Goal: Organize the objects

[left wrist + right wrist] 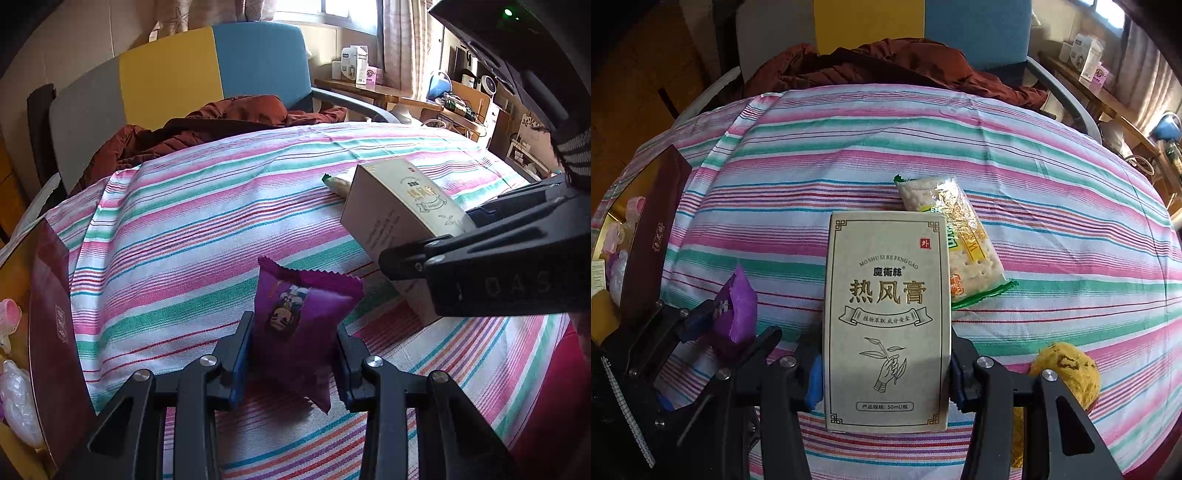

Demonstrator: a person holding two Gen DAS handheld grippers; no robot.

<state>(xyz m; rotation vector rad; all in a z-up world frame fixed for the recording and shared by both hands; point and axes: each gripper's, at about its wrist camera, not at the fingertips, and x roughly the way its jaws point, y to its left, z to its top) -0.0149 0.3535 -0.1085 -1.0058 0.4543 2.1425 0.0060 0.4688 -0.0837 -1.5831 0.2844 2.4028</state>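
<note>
Right claw [884, 373] gripping beige box [888, 317], half-hiding cracker packet [964, 240]

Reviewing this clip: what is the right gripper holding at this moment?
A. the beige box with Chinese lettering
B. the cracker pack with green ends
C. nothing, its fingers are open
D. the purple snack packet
A: in the right wrist view the right gripper clamps the beige box from both sides, while the purple snack packet sits in the left gripper.
</note>
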